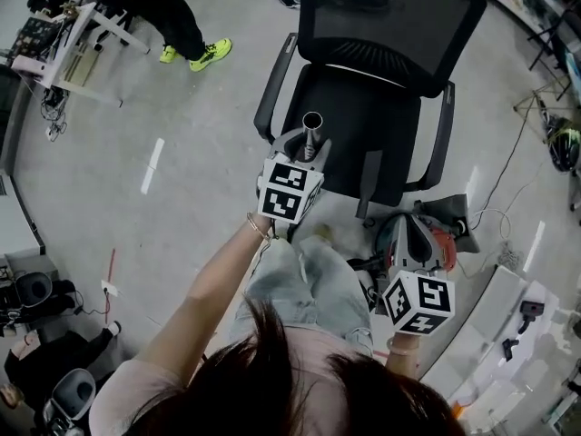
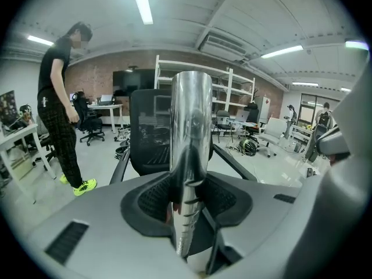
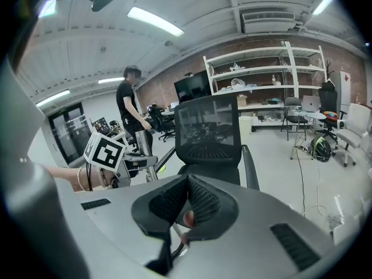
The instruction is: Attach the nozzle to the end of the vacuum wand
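Gripping vacuum wand upright in left hand-held gripper, open end up, up-left of clenched, seemingly empty right hand-held gripper; nozzle not spotted.

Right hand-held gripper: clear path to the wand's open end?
Probably yes. The wand is held in the left hand-held gripper, its open end free in front of the chair. Nothing lies between it and the right hand-held gripper, whose jaws are shut.
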A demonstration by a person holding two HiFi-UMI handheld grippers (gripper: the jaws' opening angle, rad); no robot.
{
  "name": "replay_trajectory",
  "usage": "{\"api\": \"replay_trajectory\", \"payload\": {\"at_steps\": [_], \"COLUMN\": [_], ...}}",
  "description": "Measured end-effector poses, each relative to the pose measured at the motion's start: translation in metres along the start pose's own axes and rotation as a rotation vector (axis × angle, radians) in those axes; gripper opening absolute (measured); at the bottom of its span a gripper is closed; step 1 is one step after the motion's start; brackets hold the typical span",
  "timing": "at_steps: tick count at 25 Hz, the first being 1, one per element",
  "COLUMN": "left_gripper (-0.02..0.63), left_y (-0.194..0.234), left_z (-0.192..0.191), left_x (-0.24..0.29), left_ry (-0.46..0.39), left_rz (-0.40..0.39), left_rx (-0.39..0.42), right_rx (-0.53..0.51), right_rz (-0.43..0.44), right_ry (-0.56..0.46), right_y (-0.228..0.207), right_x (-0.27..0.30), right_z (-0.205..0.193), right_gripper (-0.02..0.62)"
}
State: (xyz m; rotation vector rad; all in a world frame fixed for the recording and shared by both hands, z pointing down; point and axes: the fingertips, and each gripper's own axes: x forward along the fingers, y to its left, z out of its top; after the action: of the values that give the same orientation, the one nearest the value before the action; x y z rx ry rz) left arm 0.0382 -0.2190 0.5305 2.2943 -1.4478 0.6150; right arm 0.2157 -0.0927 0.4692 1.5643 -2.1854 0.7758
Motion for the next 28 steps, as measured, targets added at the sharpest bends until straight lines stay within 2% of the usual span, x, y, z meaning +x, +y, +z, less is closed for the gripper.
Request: {"api": "replay_trajectory", "payload": {"at_steps": [15, 28], "left_gripper": [0.155, 0.155], "left_y": [0.006, 0.010], "left_z": [-0.005, -0.006], "left_x": [0.001, 0.004], "left_ry": [-0.018, -0.044], "left_rz": [-0.015, -0.035], "left_rx": [0.008, 0.006], "right_rx": [-0.031, 0.038], "right_rz": [0.012, 0.056], "right_ry": [0.124, 0.183], "right_y": [-0.029, -0.050], "right_x": [0.063, 0.108], "right_z": [-0.060, -0.126], "right_gripper": [0.023, 0.025]}}
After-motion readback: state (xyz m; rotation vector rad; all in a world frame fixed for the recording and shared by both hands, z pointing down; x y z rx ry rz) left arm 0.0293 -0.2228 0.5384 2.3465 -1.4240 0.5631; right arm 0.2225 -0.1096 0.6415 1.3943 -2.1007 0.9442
